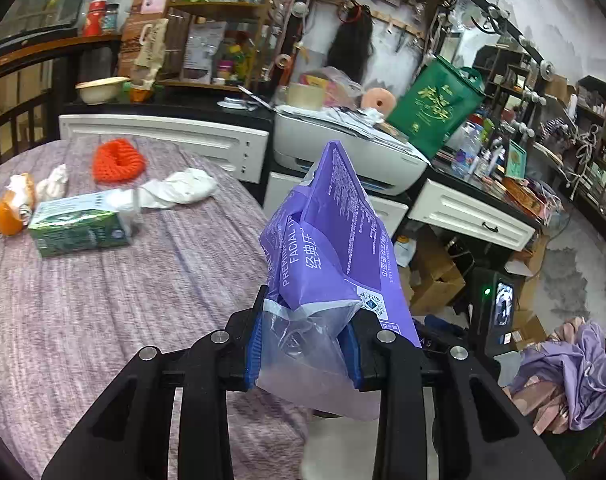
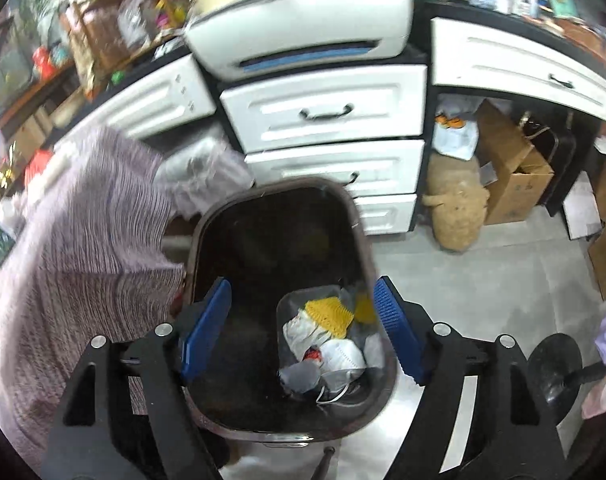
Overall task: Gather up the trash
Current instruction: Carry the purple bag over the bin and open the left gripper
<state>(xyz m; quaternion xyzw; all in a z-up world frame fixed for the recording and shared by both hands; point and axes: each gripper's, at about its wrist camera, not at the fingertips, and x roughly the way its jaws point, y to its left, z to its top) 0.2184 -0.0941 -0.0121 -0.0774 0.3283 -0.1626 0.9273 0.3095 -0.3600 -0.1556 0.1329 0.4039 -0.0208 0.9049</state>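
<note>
1. Trash split between two spots: left tool (image 1: 303, 344) clamped on a purple tissue pack wrapper (image 1: 331, 240), wrapper standing up out of the pads; right tool (image 2: 303, 328) w/ pads wide apart, nothing between them, hanging right above the bin (image 2: 367, 240).
2. Bin contents seen past the right tool: white masks (image 2: 339, 356), yellow knit piece (image 2: 329, 316), crumpled plastic. Sits below and between the pads, towards the right-hand one.
3. More trash ahead-left of the left tool, on the purple cloth-covered surface (image 1: 143, 280): green carton (image 1: 79, 224), white crumpled tissue (image 1: 183, 188), smaller white wad (image 1: 55, 182), orange-white wrapper (image 1: 15, 204). Orange knit thing (image 1: 119, 160) beyond those; trash or not, can't tell.
4. Risk A: wrapper is slick, floppy film, gripped only at its clear lower end. Fast swing toward the bin could let it slide out of the pads and land on the floor.
5. Risk B: wrapper is light and tall; released too high or off-centre, it prob drifts, catches the bin rim or falls outside.
6. Risk C: both tools close together near the bin; left coming in while right hangs over the opening = bump. Right should clear first.
7. Risk D: right-wrist view is motion-blurred, so the cloth edge beside the bin is hard to judge; a snag could drag the cloth and what lies on it.
</note>
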